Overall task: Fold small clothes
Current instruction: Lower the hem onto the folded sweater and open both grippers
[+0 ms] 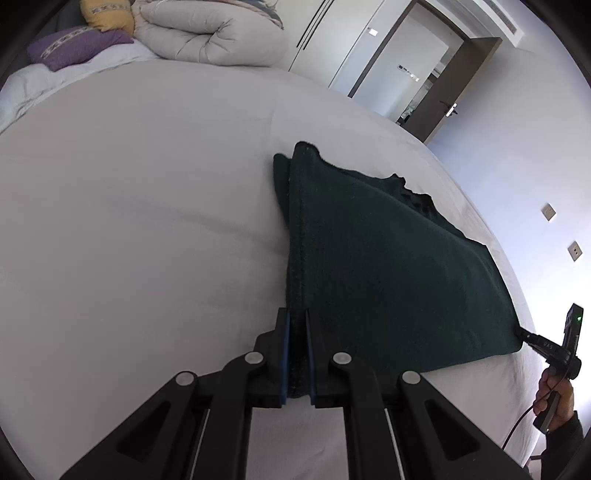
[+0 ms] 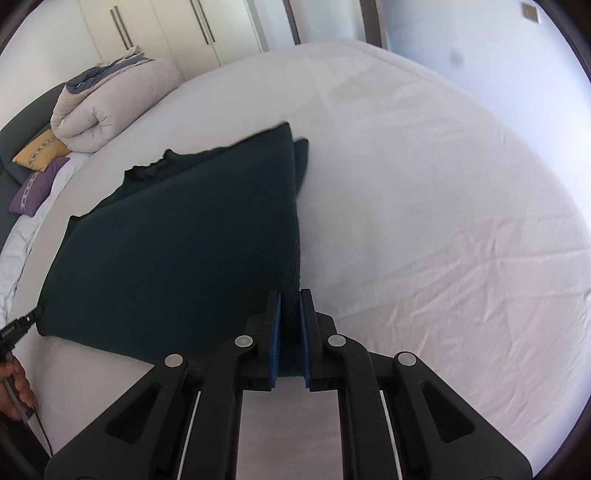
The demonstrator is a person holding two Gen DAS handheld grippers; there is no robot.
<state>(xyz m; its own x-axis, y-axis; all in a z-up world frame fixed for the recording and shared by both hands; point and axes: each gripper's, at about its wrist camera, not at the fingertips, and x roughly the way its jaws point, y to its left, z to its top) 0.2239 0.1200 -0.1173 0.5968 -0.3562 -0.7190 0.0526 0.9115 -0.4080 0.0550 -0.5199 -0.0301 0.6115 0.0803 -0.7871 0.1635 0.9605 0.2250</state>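
Note:
A dark green knit garment (image 1: 388, 266) lies partly folded on a white bed (image 1: 129, 221). My left gripper (image 1: 296, 317) is shut on the garment's near left corner. My right gripper (image 2: 290, 295) is shut on the garment (image 2: 177, 236) at its near right corner. Each gripper lifts its edge a little off the sheet. The right gripper also shows in the left wrist view (image 1: 524, 335) at the garment's far corner. The left gripper shows in the right wrist view (image 2: 31, 316) at the left edge.
A rolled beige duvet (image 1: 210, 33), a purple pillow (image 1: 74, 44) and a yellow pillow (image 1: 107, 14) lie at the bed's head. Wardrobe doors (image 2: 166, 29) and an open doorway (image 1: 417, 74) stand beyond. The bed edge (image 1: 509, 266) runs along the right.

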